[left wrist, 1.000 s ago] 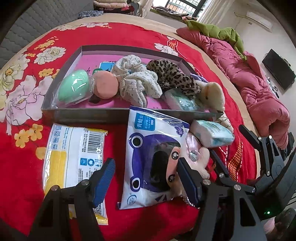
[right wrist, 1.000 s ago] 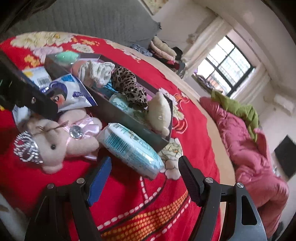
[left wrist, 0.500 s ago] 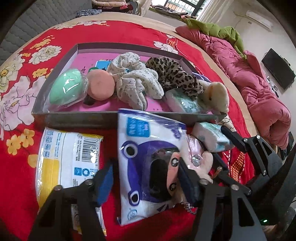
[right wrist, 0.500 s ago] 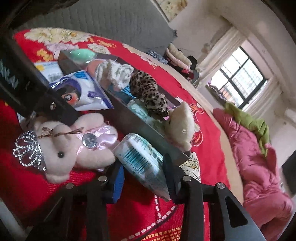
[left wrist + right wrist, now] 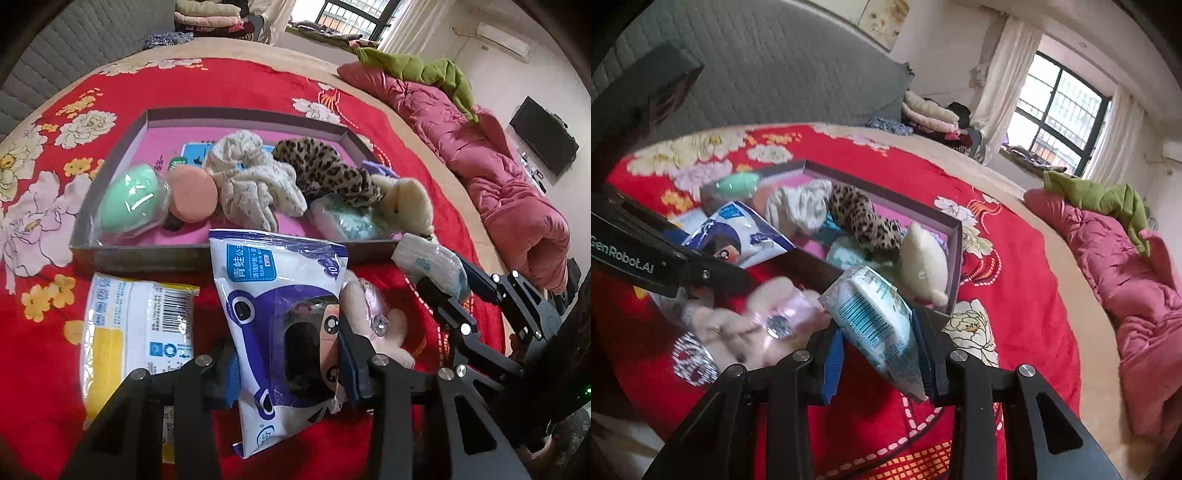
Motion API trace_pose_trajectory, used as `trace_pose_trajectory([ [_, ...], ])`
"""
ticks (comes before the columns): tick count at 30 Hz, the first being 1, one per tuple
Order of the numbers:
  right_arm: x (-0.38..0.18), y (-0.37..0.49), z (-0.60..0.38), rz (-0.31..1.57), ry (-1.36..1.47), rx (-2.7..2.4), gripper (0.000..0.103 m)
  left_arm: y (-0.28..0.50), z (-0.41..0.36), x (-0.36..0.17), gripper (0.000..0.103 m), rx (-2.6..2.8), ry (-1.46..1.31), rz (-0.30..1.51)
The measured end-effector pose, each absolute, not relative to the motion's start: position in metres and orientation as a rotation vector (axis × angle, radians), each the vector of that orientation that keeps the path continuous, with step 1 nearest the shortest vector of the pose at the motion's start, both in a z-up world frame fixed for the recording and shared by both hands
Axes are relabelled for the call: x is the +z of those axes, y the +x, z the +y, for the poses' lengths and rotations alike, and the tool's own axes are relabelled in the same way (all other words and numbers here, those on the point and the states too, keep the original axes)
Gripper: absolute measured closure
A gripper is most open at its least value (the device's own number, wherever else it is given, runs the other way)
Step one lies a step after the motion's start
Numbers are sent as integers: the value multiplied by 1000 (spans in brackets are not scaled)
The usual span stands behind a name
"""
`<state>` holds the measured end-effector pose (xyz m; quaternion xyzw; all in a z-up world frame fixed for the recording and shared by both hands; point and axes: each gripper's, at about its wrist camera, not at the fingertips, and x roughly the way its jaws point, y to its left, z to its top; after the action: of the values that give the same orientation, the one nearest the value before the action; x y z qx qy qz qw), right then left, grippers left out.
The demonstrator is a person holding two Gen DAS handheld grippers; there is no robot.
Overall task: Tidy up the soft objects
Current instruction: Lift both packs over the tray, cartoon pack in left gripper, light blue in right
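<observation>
right now you are mid-pickup with both: your left gripper is closing on the frog-print wipes pack lying just before the tray, your right gripper is closing on the tissue pack, lifted. next, clear the near wall; open room lies at the tray's far pink floor.

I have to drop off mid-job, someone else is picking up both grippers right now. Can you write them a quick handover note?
Left gripper: jaws closing, fingers either side of the frog wipes pack, which lies on the red bedspread.
Right gripper: jaws closing on the tissue pack, tilted up off the bedspread.
Done: green sponge, socks, leopard cloth and cream plush sit in the box.
Left: both held packs, the pink bear and the yellow-white pack.
</observation>
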<state>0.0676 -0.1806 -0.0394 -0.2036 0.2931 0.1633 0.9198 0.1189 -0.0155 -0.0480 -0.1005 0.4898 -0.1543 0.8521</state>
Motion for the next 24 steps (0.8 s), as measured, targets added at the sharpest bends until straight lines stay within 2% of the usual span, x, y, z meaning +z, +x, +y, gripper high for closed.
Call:
trace_pose_trajectory([
  [24, 9, 54, -169, 522, -240, 400, 68, 109, 15, 1, 60, -252, -221, 907],
])
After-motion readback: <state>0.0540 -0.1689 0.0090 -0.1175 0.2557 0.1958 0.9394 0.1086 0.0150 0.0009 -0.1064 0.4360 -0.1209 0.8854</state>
